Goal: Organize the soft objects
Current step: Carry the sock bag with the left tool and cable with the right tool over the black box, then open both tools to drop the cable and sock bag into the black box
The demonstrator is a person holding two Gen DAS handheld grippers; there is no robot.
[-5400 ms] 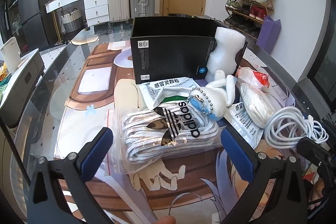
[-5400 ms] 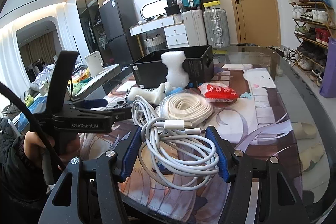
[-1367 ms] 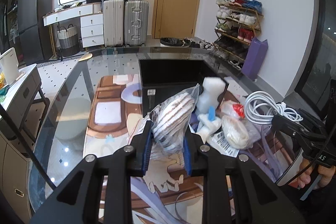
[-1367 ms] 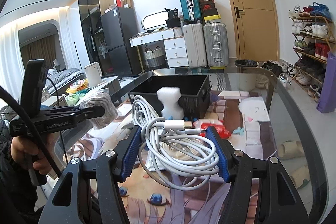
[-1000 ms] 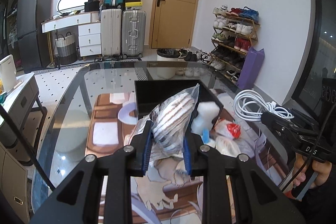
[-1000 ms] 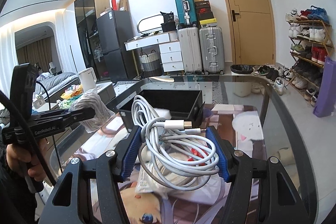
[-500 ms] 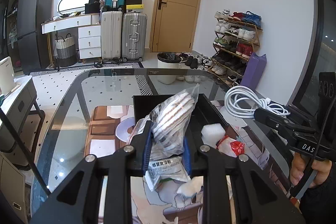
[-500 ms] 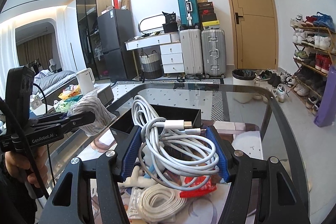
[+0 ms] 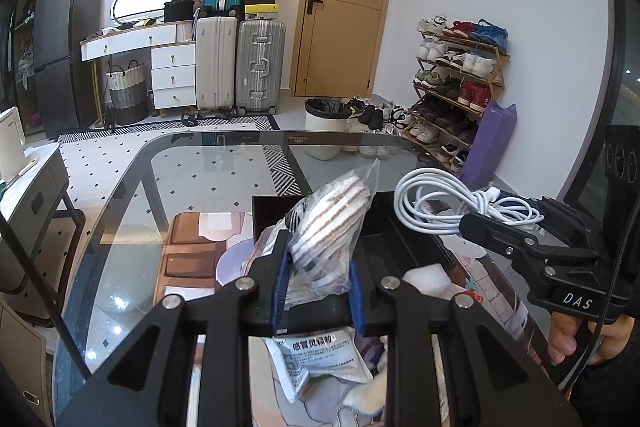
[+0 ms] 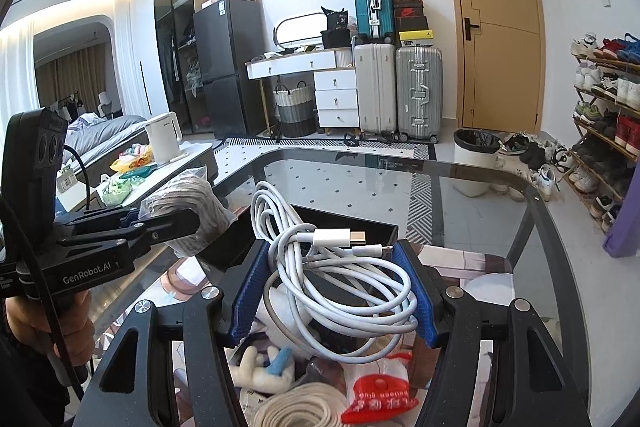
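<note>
My left gripper (image 9: 318, 291) is shut on a clear bag of striped laces (image 9: 326, 231) and holds it up over the near side of the open black box (image 9: 404, 247). My right gripper (image 10: 332, 295) is shut on a coil of white cable (image 10: 336, 267), lifted above the table next to the box (image 10: 320, 227). In the left wrist view the cable (image 9: 452, 207) and right gripper (image 9: 532, 247) are at the right; in the right wrist view the bag (image 10: 188, 207) and left gripper (image 10: 132, 227) are at the left.
On the glass table (image 9: 132, 227) below lie a medicine sachet (image 9: 320, 359), a white foam block (image 9: 428, 277), a white plush toy (image 10: 264, 367), a coiled white cord (image 10: 300, 407) and a red-and-white packet (image 10: 380, 399). Suitcases, a dresser and a shoe rack stand beyond.
Both grippers closed on their loads, lifted them off the table and carried them up and forward; the bag and the cable now hang over the black box.
</note>
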